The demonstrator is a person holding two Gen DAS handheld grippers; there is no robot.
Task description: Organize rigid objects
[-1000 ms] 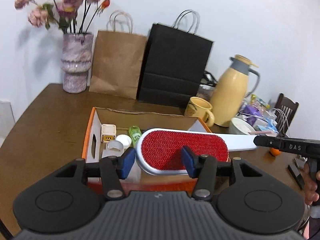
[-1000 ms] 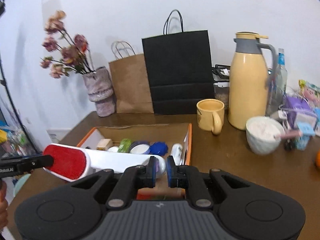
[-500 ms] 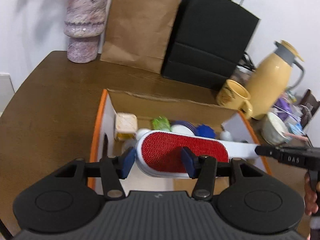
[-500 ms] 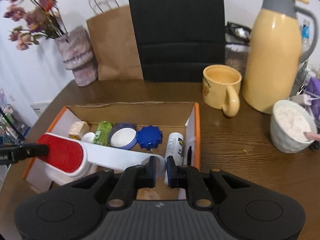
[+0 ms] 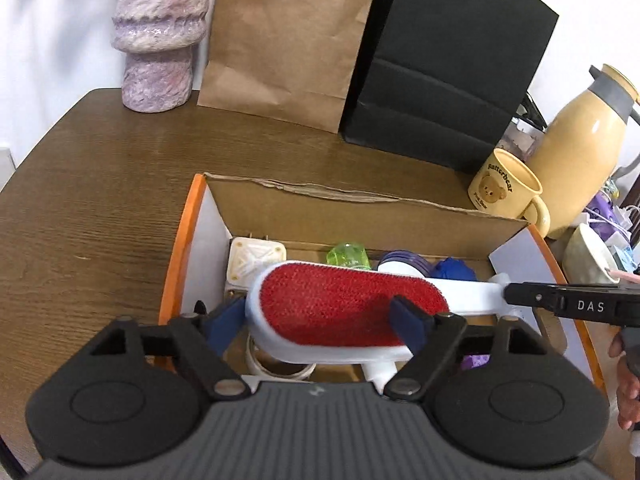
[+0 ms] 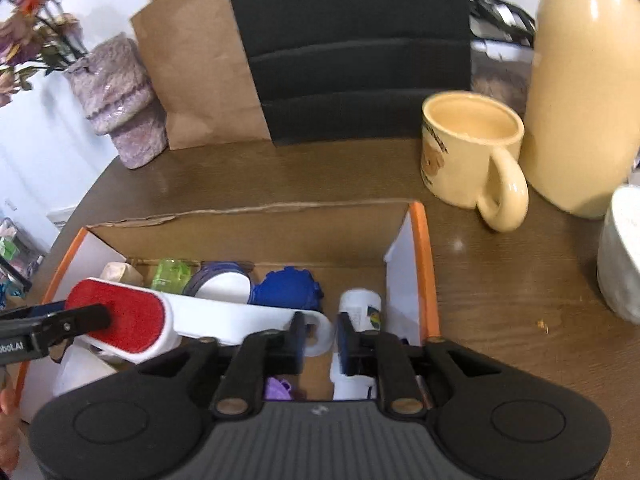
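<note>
A white lint brush (image 5: 348, 312) with a red bristle face lies lengthwise over the open cardboard box (image 5: 360, 216), its red head toward the box's left wall and its looped white handle (image 6: 316, 330) toward the right wall. The left tool (image 5: 320, 324) straddles the red head; its jaws have just been opening and now stand wide, the blue pads (image 5: 408, 324) at either side of the head with no firm press to be seen. The right tool (image 6: 320, 340) sits at the handle's loop; its jaws have just been opening too and now stand narrowly apart, the loop's end between them but not clamped.

Beneath and behind the brush, the box holds a cream square plug (image 5: 256, 260), a green translucent bottle (image 5: 348, 256), a round tin with a white lid (image 6: 224, 286), a blue cap (image 6: 288, 288), a white tube (image 6: 358, 308) along the right wall, a roll of tape (image 5: 280, 368) near the front, and a small purple item (image 6: 278, 388).

The box stands near the front edge of the brown wooden desk (image 5: 100, 184). At the desk's back edge stand a mottled purple vase (image 5: 160, 36), a brown paper bag (image 5: 288, 40) and a black paper bag (image 5: 452, 64). Toward the right edge are a yellow bear mug (image 6: 472, 148), a cream thermos jug (image 6: 584, 88) and a white bowl (image 6: 620, 256).
</note>
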